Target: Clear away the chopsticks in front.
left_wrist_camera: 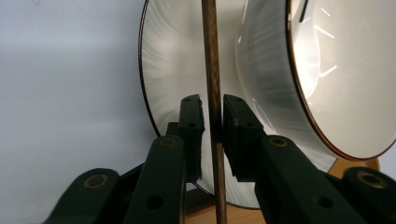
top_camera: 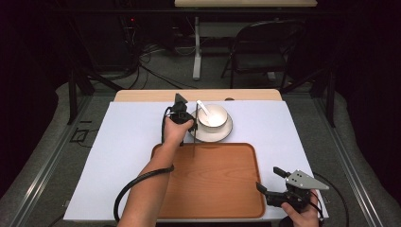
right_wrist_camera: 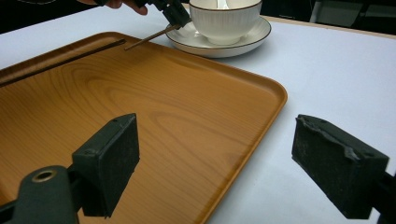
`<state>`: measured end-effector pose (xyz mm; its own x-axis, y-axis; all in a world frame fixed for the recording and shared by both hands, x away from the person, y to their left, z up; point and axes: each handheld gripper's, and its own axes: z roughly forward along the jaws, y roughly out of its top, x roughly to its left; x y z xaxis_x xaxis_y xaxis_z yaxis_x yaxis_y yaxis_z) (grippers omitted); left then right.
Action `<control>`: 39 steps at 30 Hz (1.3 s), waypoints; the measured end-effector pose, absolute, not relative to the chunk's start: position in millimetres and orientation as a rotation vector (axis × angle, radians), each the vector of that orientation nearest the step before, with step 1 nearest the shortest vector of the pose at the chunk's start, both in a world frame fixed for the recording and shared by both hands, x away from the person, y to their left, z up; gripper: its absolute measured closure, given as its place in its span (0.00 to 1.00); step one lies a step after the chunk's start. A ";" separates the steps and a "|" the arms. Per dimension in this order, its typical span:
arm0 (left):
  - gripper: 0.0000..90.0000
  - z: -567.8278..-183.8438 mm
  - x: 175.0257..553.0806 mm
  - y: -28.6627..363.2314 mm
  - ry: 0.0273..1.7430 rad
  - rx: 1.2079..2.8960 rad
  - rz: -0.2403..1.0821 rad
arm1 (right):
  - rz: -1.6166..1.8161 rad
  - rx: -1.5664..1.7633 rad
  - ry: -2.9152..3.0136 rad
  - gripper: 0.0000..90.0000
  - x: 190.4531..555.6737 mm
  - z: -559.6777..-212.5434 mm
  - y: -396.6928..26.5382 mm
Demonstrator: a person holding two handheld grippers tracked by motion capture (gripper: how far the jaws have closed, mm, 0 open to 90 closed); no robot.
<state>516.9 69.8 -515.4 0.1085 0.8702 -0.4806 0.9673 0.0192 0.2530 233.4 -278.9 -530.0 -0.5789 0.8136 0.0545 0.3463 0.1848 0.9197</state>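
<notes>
table covering, a white sheet (top_camera: 127,156), spreads widest across the scene. on it lies a rectangular wooden tray with rounded corners (top_camera: 213,189), on the person's side of the table. just beyond the tray's far edge stands a round white saucer with a dark rim (top_camera: 226,133), and on that a white ribbed cup (top_camera: 215,118) with a white spoon (top_camera: 203,108) leaning inside. the left gripper (top_camera: 183,116) sits just beside the saucer's left rim; its jaws have just been closing and now pinch a thin dark brown wooden stick (left_wrist_camera: 214,84), which reaches from the saucer's edge out over the tray's far rim. the right gripper (top_camera: 273,183) rests at the tray's near right corner, jaws wide apart with nothing between them.
</notes>
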 end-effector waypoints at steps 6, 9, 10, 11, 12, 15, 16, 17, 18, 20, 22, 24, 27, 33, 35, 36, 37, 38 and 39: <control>0.94 -516.8 516.3 71.1 1.817 1.834 -0.259 | 1.377 1.083 2.013 0.16 233.2 -530.1 -279.0; 0.94 -513.6 515.1 75.4 1.812 1.833 -0.262 | 1.377 1.082 2.013 0.16 233.1 -530.1 -279.0; 0.94 -512.1 514.6 77.1 1.811 1.835 -0.259 | 1.377 1.082 2.013 0.16 233.2 -530.1 -278.9; 0.94 -510.5 514.2 79.1 1.809 1.830 -0.260 | 1.375 1.084 2.013 0.16 233.3 -530.2 -279.0; 0.94 -508.8 513.4 81.4 1.807 1.821 -0.246 | 1.375 1.085 2.013 0.16 233.3 -530.2 -279.1; 0.94 -501.3 510.5 90.8 1.802 1.809 -0.242 | 1.375 1.084 2.012 0.16 233.3 -530.2 -279.2; 0.94 -499.2 508.7 93.5 1.801 1.799 -0.232 | 1.375 1.086 2.011 0.16 233.5 -530.3 -279.1; 0.94 -495.9 507.0 97.3 1.797 1.807 -0.232 | 1.376 1.088 2.013 0.16 233.6 -530.3 -279.2; 0.94 -493.0 504.9 100.9 1.790 1.809 -0.221 | 1.377 1.089 2.012 0.16 233.6 -530.2 -279.2; 0.94 -486.5 499.8 108.6 1.788 1.803 -0.206 | 1.375 1.084 2.012 0.16 233.4 -530.2 -278.9; 0.94 -479.3 493.1 117.5 1.776 1.795 -0.211 | 1.374 1.083 2.013 0.16 233.4 -530.1 -278.6; 0.94 -472.0 484.6 125.6 1.757 1.813 -0.175 | 1.375 1.086 2.013 0.16 233.5 -530.0 -278.6; 0.94 -462.7 468.4 136.9 1.722 1.836 -0.153 | 1.377 1.086 2.015 0.16 233.4 -529.9 -278.8; 0.94 -449.2 432.2 162.3 1.672 1.868 -0.141 | 1.376 1.091 2.011 0.16 233.5 -529.9 -278.2; 0.94 -447.1 420.8 171.2 1.667 1.855 -0.145 | 1.377 1.094 2.010 0.16 233.5 -529.9 -278.1; 0.94 -446.6 415.5 175.6 1.666 1.856 -0.142 | 1.375 1.095 2.010 0.16 233.6 -529.8 -278.1; 0.94 -446.3 406.8 183.4 1.663 1.850 -0.151 | 1.374 1.094 2.011 0.16 233.7 -529.9 -278.1; 0.94 -446.3 406.8 183.4 1.663 1.850 -0.151 | 1.374 1.094 2.011 0.16 233.7 -529.9 -278.1; 0.94 -446.4 403.3 186.3 1.661 1.847 -0.153 | 1.373 1.094 2.011 0.16 233.6 -529.8 -277.9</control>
<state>403.3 186.3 -446.4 0.1937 0.8515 -0.4873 0.9261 0.0052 0.3772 233.6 -277.9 -529.8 -0.5731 0.8176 0.0558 0.3500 0.1827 0.9188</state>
